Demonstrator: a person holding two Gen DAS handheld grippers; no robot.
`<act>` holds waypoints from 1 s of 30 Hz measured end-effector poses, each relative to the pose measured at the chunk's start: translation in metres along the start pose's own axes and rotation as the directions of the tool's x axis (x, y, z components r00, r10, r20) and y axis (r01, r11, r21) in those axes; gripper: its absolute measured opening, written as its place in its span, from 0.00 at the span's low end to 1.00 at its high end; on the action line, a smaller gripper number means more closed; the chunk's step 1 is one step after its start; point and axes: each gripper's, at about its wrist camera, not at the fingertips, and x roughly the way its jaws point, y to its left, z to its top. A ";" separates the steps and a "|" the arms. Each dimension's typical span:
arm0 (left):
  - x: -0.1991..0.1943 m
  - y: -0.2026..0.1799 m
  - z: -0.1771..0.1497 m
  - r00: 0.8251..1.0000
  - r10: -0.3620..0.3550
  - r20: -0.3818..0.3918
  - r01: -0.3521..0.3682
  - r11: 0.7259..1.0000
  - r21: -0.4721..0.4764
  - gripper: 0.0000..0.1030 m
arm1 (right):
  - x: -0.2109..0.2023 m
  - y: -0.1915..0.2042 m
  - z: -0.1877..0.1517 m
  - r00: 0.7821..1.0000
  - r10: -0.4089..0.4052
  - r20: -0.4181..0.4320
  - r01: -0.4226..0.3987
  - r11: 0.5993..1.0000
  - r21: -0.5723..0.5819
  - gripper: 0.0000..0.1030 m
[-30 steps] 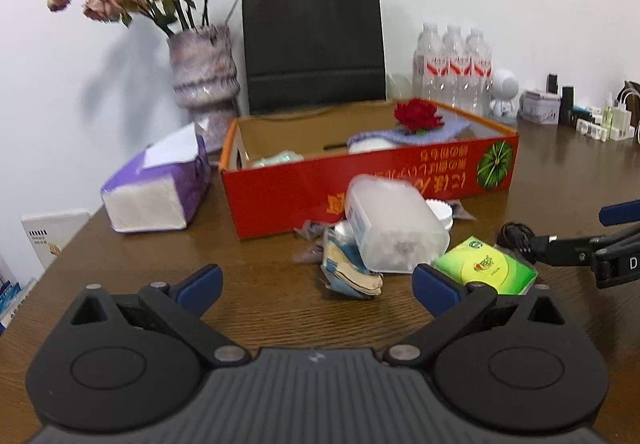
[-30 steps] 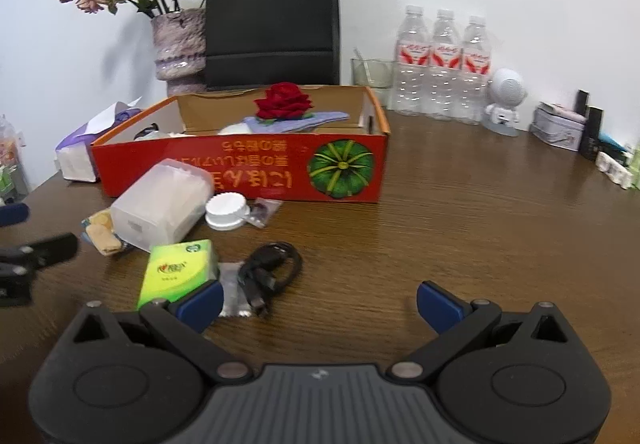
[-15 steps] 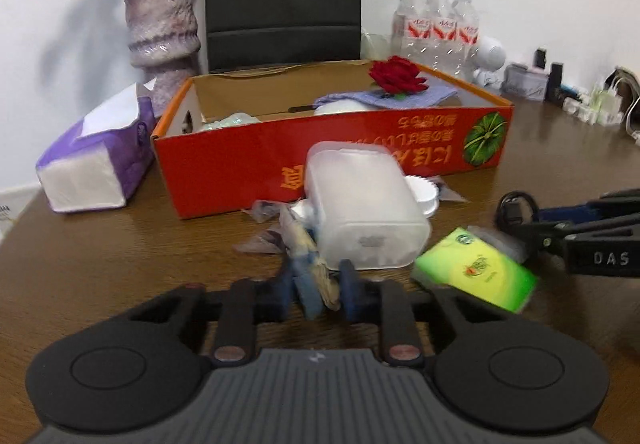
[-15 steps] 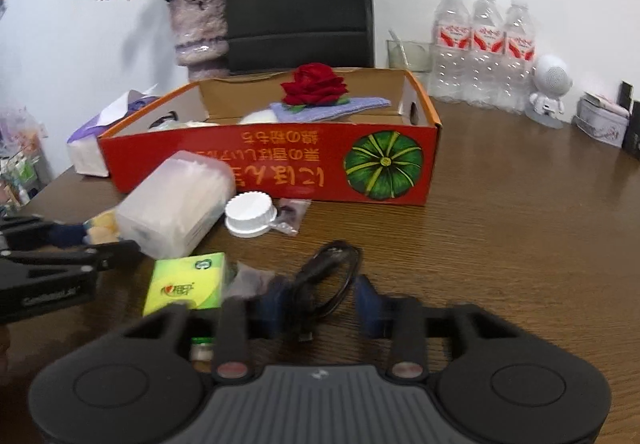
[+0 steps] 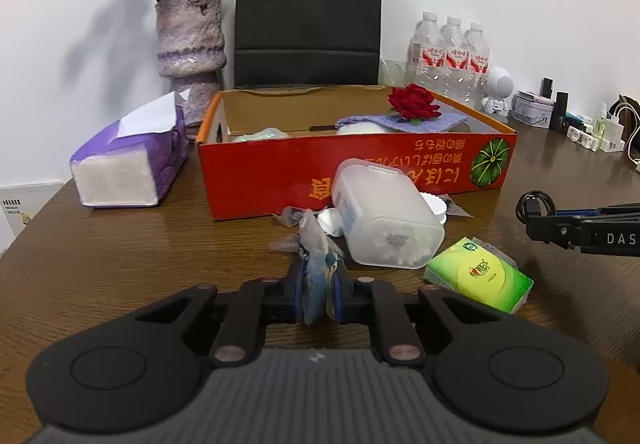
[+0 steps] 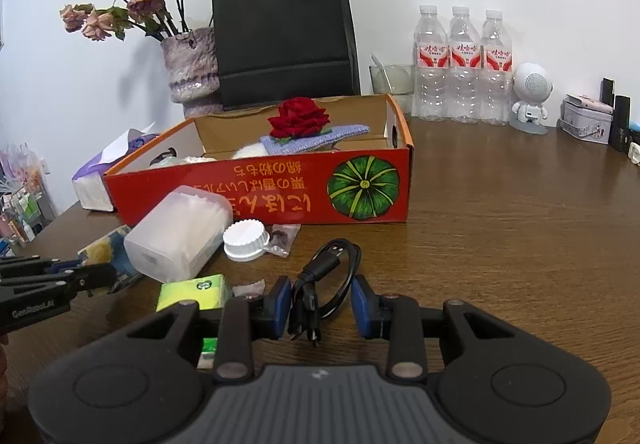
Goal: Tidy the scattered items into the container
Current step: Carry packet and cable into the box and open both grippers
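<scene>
The left gripper [image 5: 318, 296] has just closed on a crinkled snack packet [image 5: 316, 264]; the right gripper [image 6: 322, 306] clamps a coiled black cable [image 6: 326, 284]. Behind them on the table [image 6: 520, 244], toward its back edge, sits the red box [image 6: 280, 188], then a plastic jar [image 5: 384, 220], a green tissue pack [image 5: 480, 274], a white cap [image 6: 245, 240].

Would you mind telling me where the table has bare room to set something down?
Bare wood lies right of the red box, between it and the water bottles, and in front toward the right edge. It is crowded before the box: plastic jar, white cap, green tissue pack, black cable.
</scene>
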 end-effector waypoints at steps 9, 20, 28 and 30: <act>-0.022 0.005 0.013 0.996 0.024 0.085 -0.026 0.999 0.021 0.10 | -0.012 0.005 0.007 0.999 0.011 0.045 -0.010 1.000 -0.021 0.30; -0.008 0.004 0.083 0.973 0.004 0.229 -0.012 0.999 0.036 0.10 | -0.005 0.029 0.073 0.985 0.067 0.156 -0.051 0.993 -0.106 0.30; 0.052 0.013 0.124 0.971 0.007 0.237 0.006 0.999 -0.054 0.10 | 0.060 0.040 0.123 0.980 0.110 0.168 -0.108 0.994 -0.019 0.30; 0.068 0.018 0.130 0.976 0.005 0.219 0.011 0.997 -0.074 0.10 | 0.078 0.041 0.132 0.981 0.117 0.157 -0.118 0.993 -0.002 0.30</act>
